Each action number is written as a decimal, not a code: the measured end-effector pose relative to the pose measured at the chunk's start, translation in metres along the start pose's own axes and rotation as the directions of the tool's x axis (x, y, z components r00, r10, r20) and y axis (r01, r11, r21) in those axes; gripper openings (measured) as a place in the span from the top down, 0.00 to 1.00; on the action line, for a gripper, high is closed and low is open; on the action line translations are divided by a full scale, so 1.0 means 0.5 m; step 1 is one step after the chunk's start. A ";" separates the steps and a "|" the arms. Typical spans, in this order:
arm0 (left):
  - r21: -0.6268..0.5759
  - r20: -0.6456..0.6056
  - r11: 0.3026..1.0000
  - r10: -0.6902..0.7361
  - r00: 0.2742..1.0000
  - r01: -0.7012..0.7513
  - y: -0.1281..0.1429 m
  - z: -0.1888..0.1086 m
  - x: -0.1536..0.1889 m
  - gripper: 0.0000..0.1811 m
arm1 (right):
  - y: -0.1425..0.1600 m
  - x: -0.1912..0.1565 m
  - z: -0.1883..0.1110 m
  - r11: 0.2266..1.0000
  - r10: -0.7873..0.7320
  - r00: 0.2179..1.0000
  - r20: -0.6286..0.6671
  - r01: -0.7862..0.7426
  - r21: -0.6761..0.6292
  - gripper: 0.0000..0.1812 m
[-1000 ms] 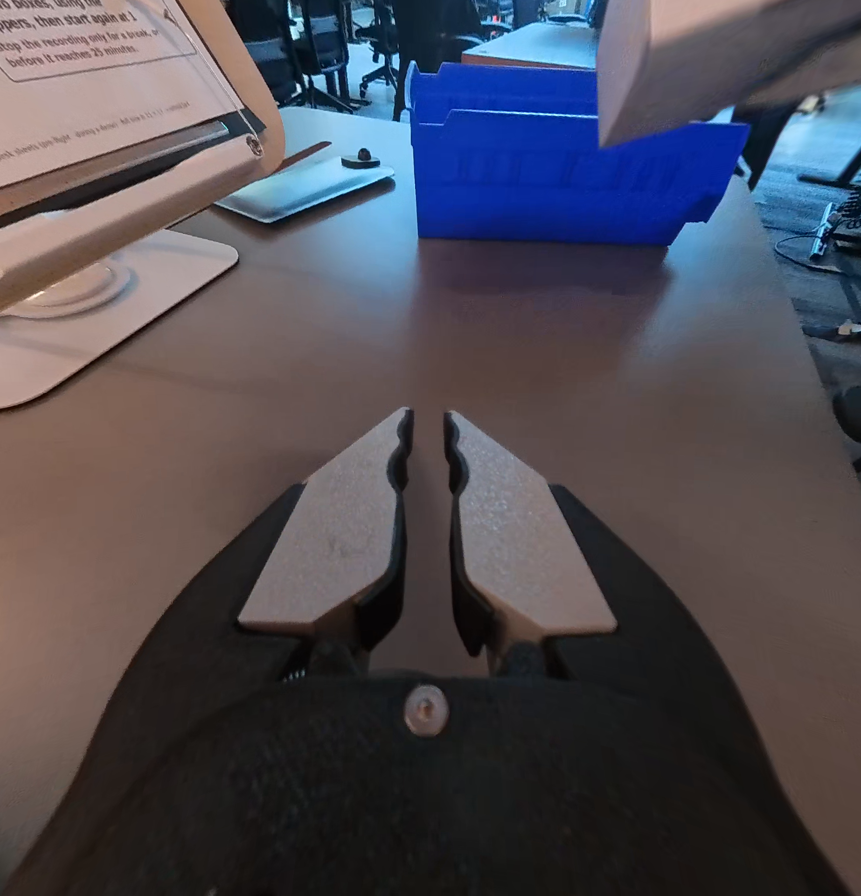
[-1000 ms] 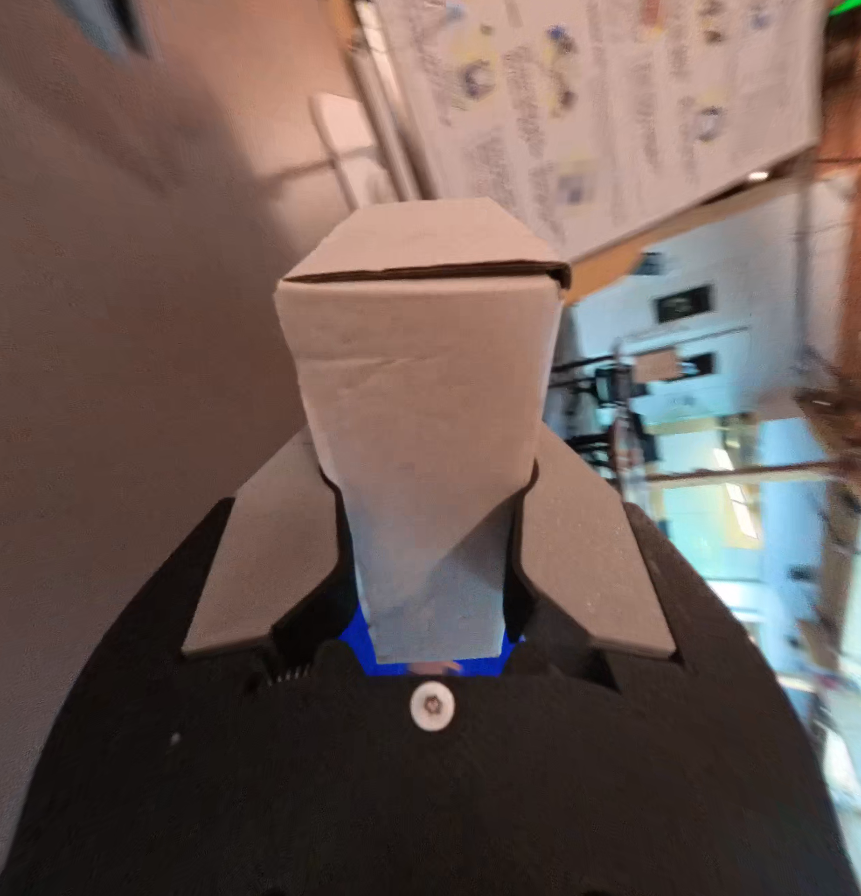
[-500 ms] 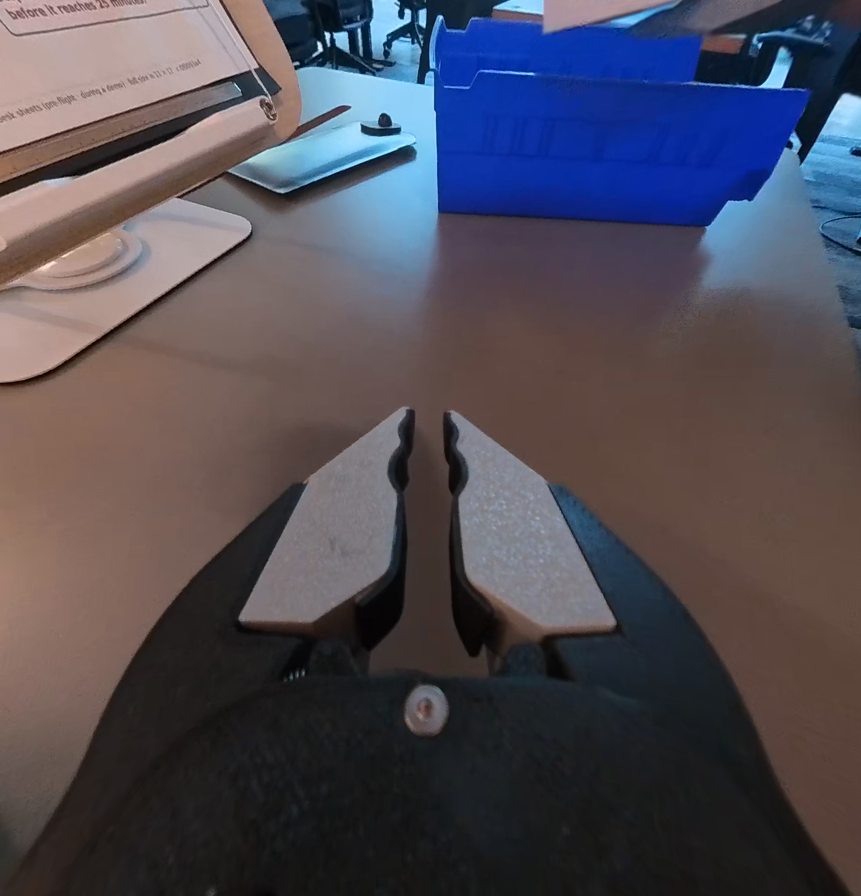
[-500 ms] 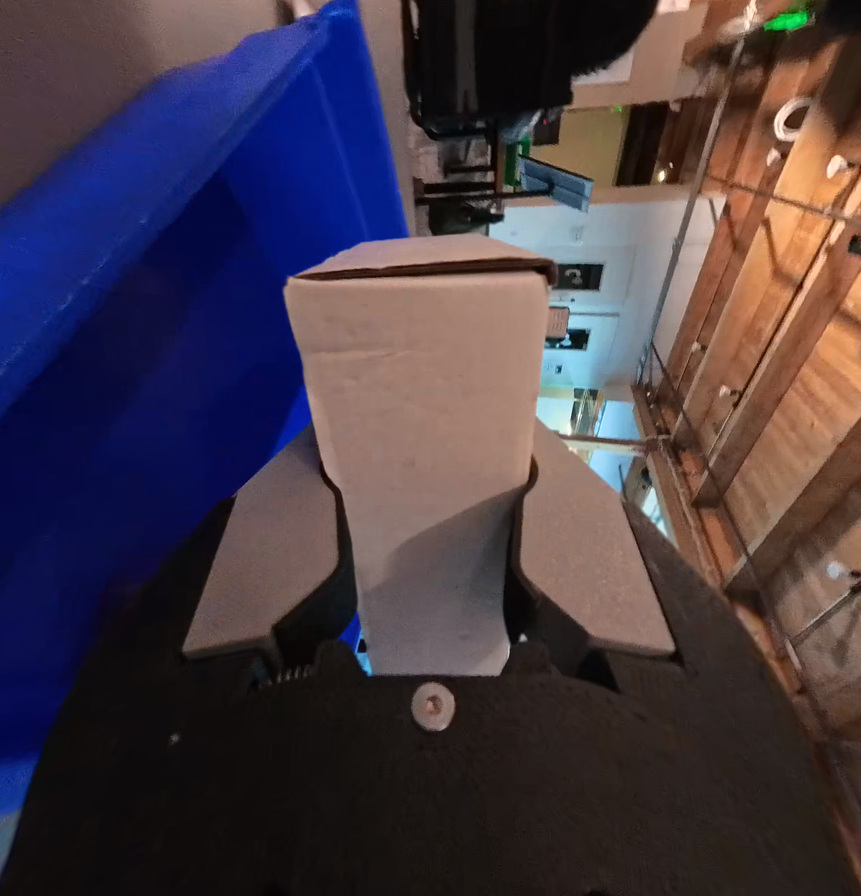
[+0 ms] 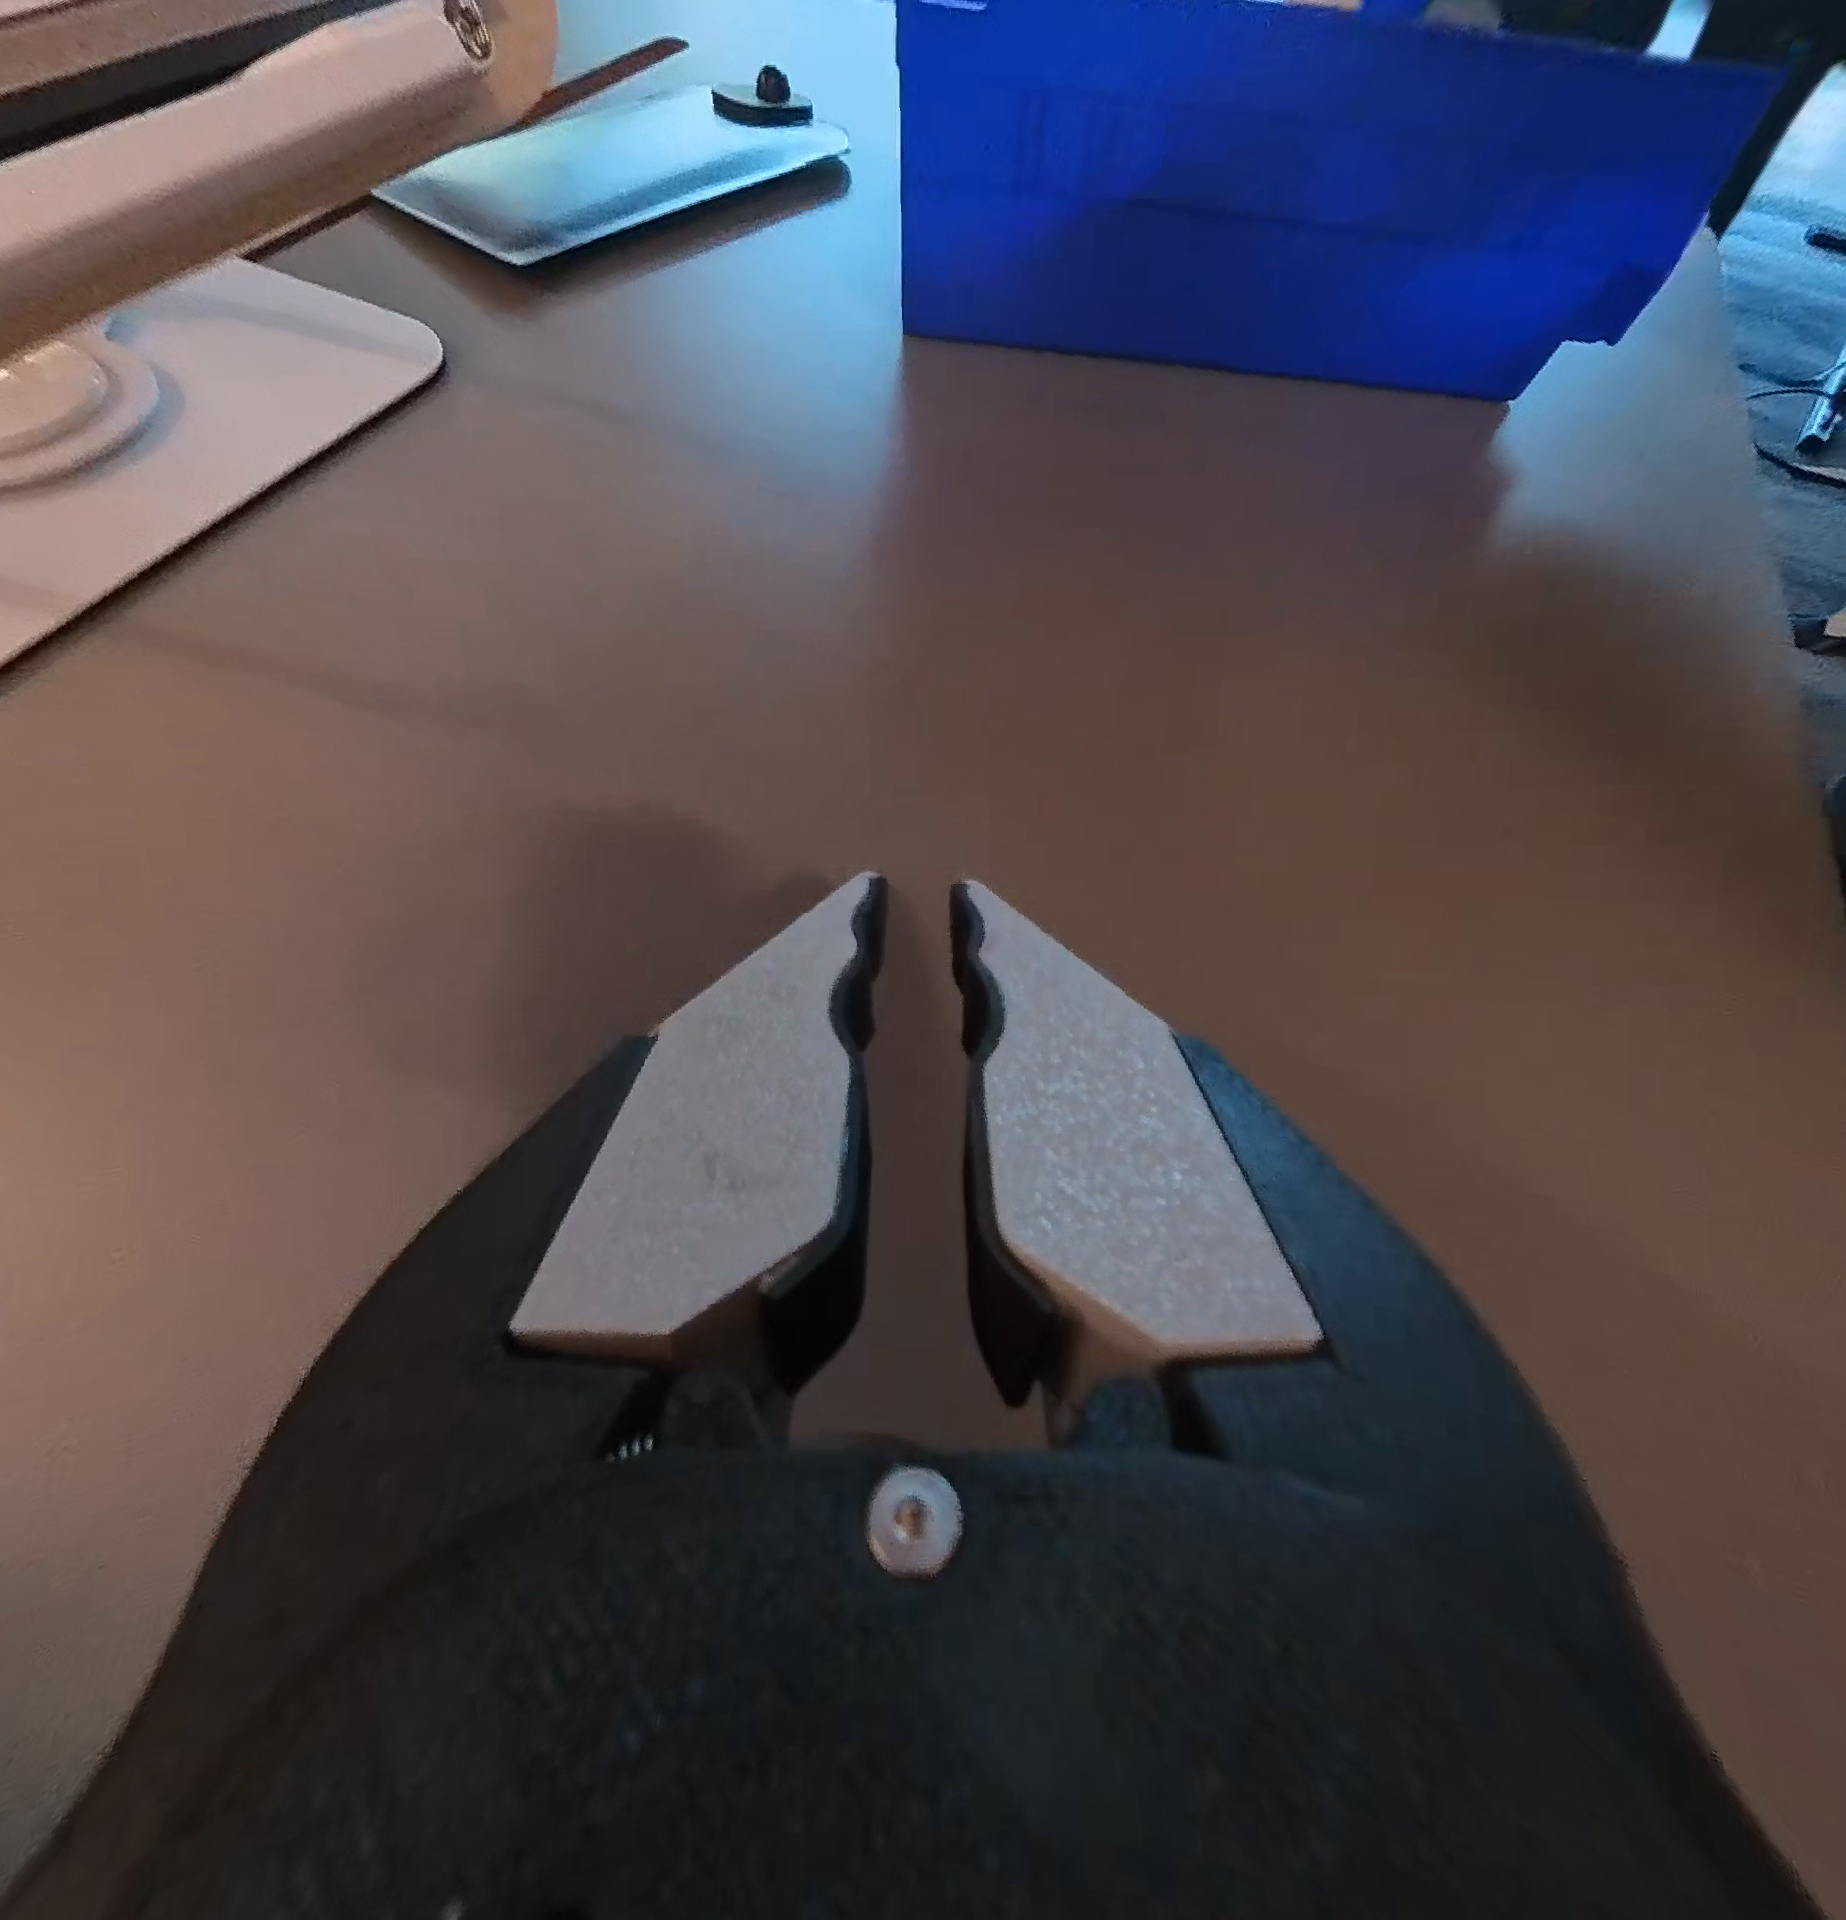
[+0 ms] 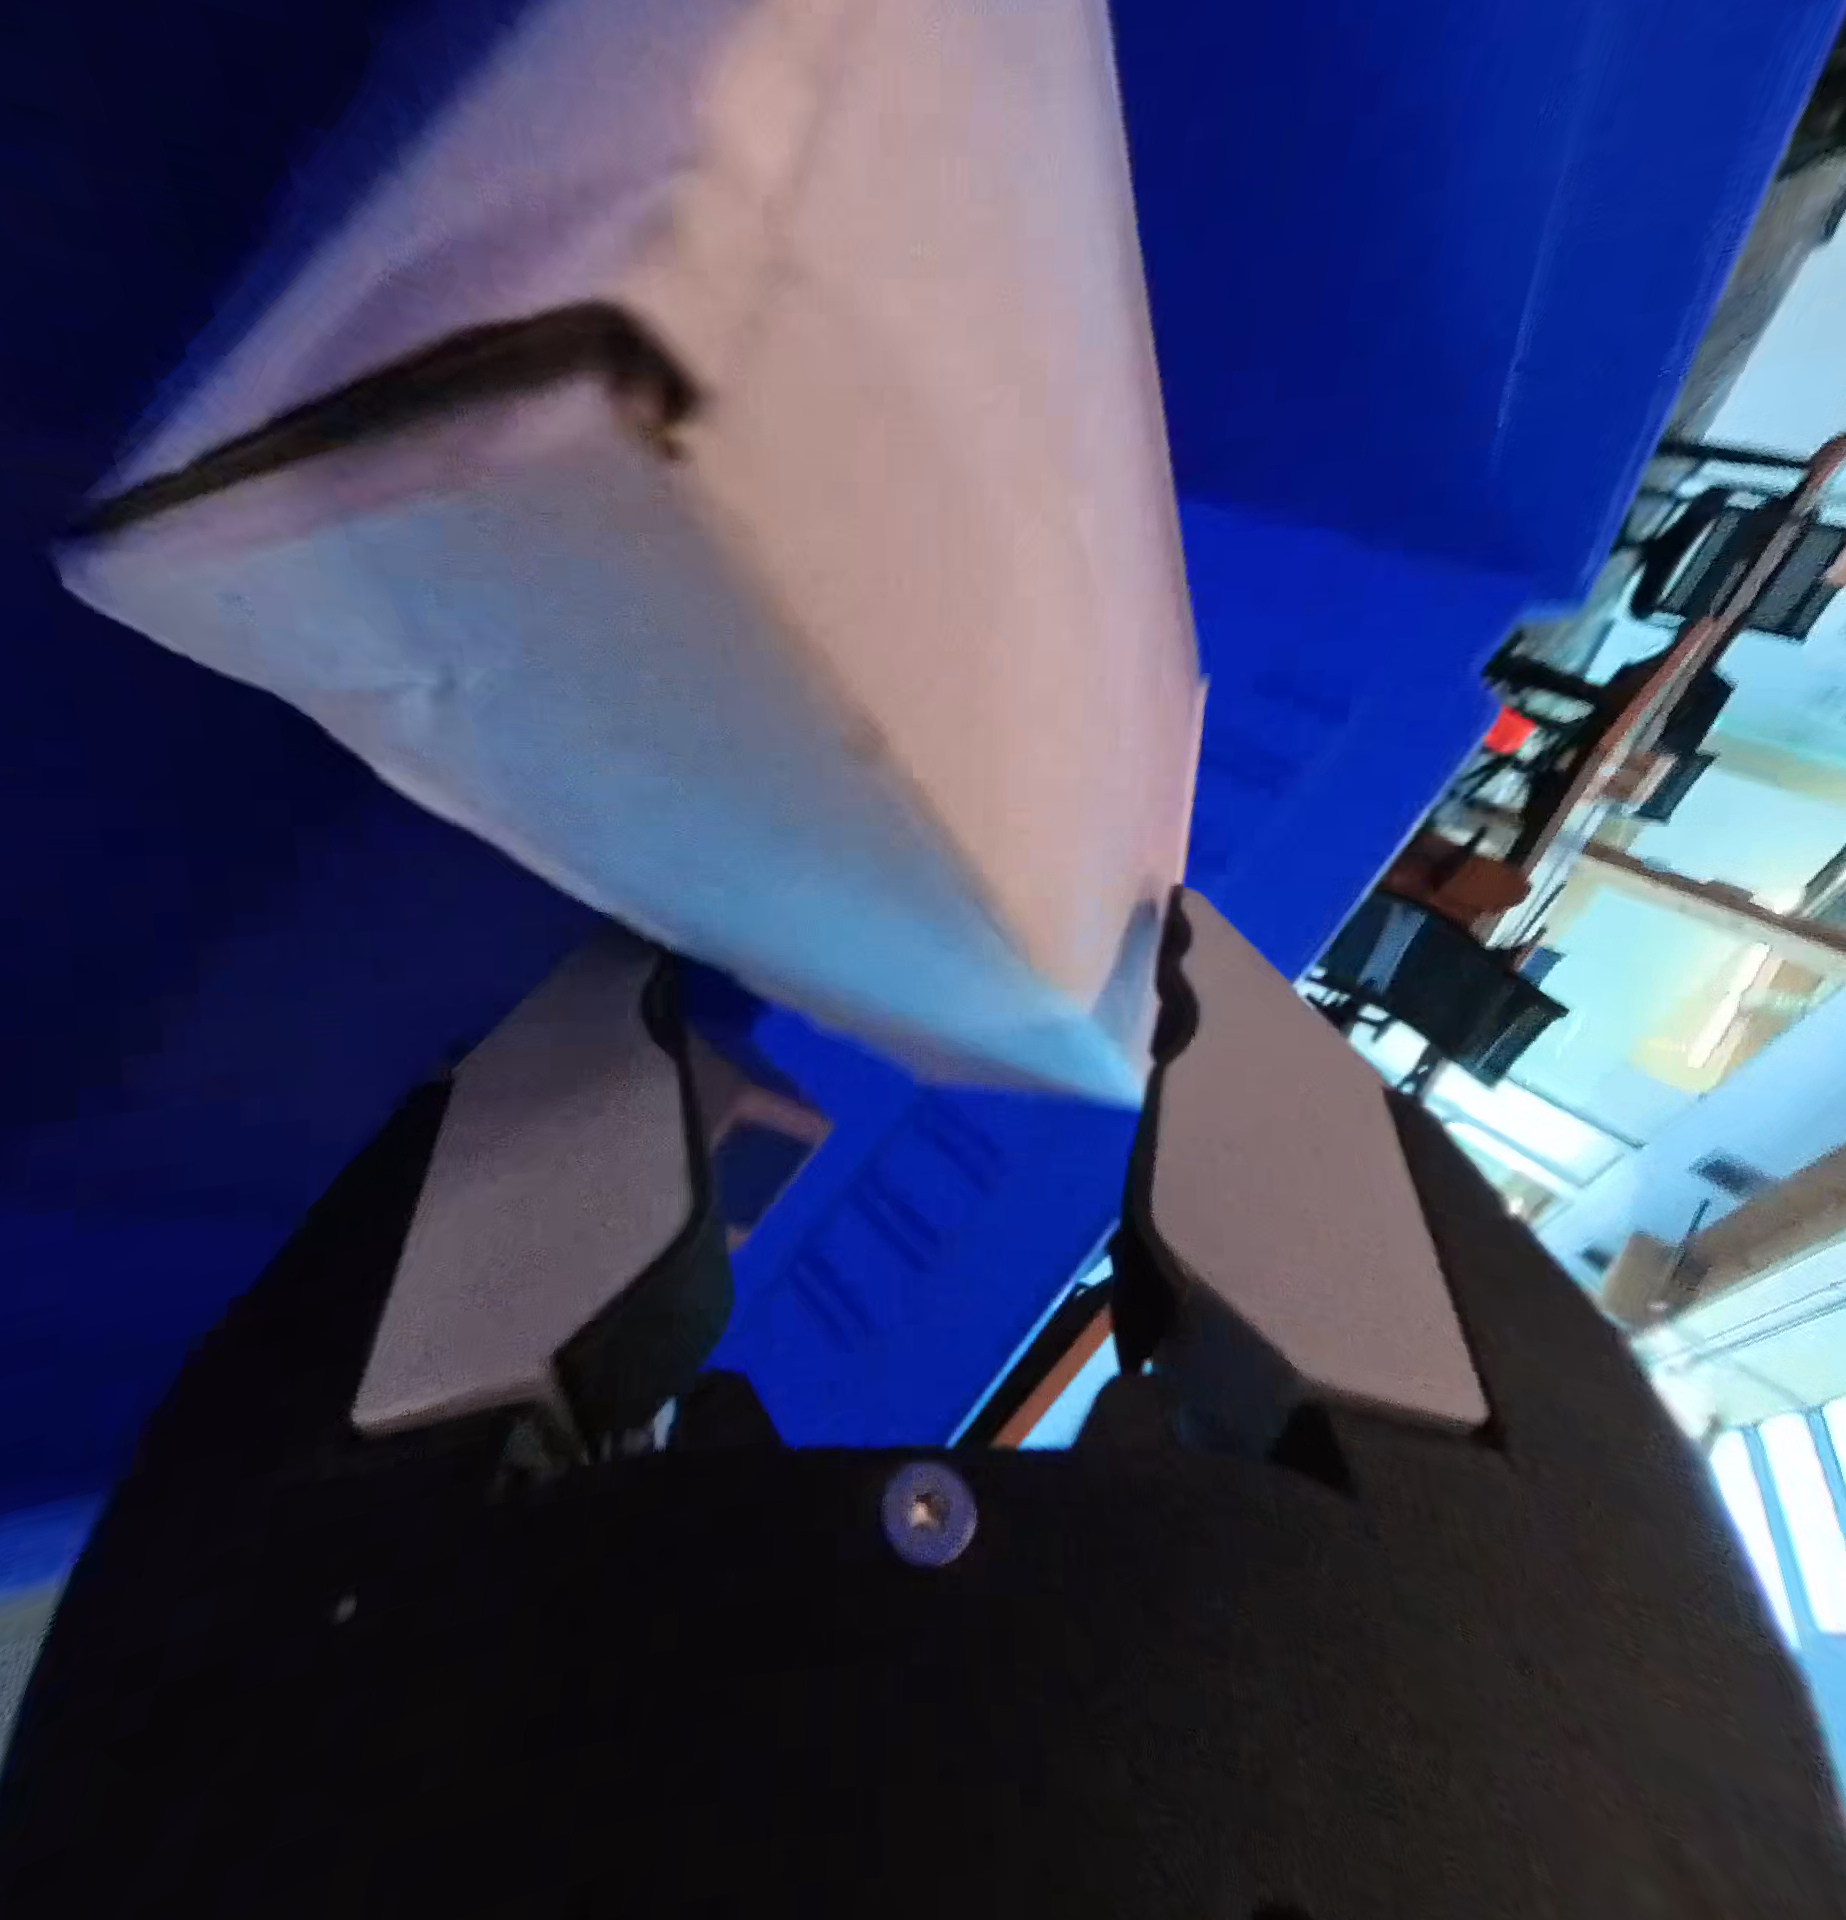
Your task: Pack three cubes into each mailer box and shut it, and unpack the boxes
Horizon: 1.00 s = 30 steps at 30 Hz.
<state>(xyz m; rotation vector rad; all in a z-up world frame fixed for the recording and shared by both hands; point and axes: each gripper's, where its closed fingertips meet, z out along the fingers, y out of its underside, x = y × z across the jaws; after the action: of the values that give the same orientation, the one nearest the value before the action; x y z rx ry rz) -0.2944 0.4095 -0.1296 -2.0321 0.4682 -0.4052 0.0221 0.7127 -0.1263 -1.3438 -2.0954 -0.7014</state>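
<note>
Right gripper (image 6: 914, 961) spread, mailer box (image 6: 690, 540) tilted; left gripper (image 5: 917, 902) level, nearly closed.

A big brown table (image 5: 1158, 644) fills most of the left wrist view, smooth and a little shiny, with soft light on it. At its far left stands a white stand (image 5: 181, 384) with a flat base, and behind that lies a flat grey pad (image 5: 607, 187) with a small black knob (image 5: 763, 96) on it, while off the table's right edge the dark floor (image 5: 1823, 301) has some cables on it. The right wrist view is tipped sideways and blurry, and at its right side shows a bright room with black chairs (image 6: 1438, 977), wooden beams (image 6: 1729, 914) and light windows (image 6: 1792, 1538).
</note>
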 end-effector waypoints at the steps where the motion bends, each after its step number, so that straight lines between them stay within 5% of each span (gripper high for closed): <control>1: -0.010 -0.003 1.000 -0.003 1.000 0.003 0.002 0.002 0.002 0.94 | 0.019 0.000 -0.007 1.000 0.021 1.000 0.016 -0.021 -0.015 0.52; 4: -0.035 -0.014 0.999 0.003 1.000 -0.003 0.008 0.008 0.010 0.94 | 0.058 -0.010 -0.017 0.995 0.093 0.992 0.086 -0.090 -0.042 0.65; 8: -0.055 -0.026 0.998 0.030 0.999 -0.032 0.012 0.015 0.022 0.94 | 0.054 -0.018 0.017 0.987 0.148 0.985 0.091 -0.141 -0.076 0.68; 15: -0.034 -0.030 0.999 0.005 1.000 -0.006 0.007 0.011 0.018 0.94 | -0.032 0.020 0.045 0.959 0.283 0.959 0.035 -0.282 -0.015 0.63; 20: -0.017 -0.034 1.000 -0.017 0.999 0.016 0.003 0.007 0.014 0.94 | -0.034 0.066 0.038 0.918 0.395 0.918 -0.034 -0.396 -0.014 0.60; 27: -0.048 -0.023 0.999 0.014 1.000 -0.016 0.011 0.014 0.019 0.94 | -0.008 0.110 -0.053 0.768 0.639 0.767 -0.058 -0.633 0.092 0.67; 30: -0.055 -0.010 0.998 0.005 1.000 -0.006 0.013 0.016 0.014 0.92 | -0.090 0.129 -0.180 0.499 0.811 0.567 0.143 -0.798 0.337 0.66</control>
<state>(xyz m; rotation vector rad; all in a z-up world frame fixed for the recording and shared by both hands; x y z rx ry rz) -0.2856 0.4090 -0.1384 -2.0823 0.4955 -0.4032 -0.0270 0.6763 -0.0236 -1.8166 -1.1939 0.0926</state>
